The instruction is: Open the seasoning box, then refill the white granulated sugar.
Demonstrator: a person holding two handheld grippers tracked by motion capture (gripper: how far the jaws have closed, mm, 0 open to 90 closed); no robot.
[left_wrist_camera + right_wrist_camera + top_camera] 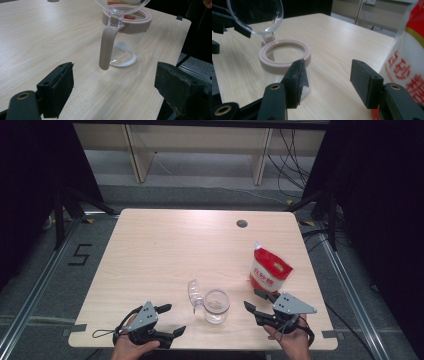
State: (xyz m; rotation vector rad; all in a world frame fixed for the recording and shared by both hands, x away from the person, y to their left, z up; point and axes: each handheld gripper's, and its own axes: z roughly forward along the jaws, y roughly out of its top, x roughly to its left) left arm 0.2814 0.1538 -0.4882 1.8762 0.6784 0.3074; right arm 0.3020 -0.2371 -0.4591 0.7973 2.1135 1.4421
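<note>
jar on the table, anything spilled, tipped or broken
Nothing stands out. The clear jar stands upright with its hinged lid flipped open, a little white powder inside. The red-and-white bag stands upright beside it, apart.

The jar (217, 306) was clear glass with a pale pink rim and handle. At its two o'clock, the bag (269, 268) was red and white with red lettering. The table (165, 250) showed light wood grain.

A black "5" (80, 254) marks the floor; the red bag (269, 269) bears white Chinese characters, too blurred to read.
</note>
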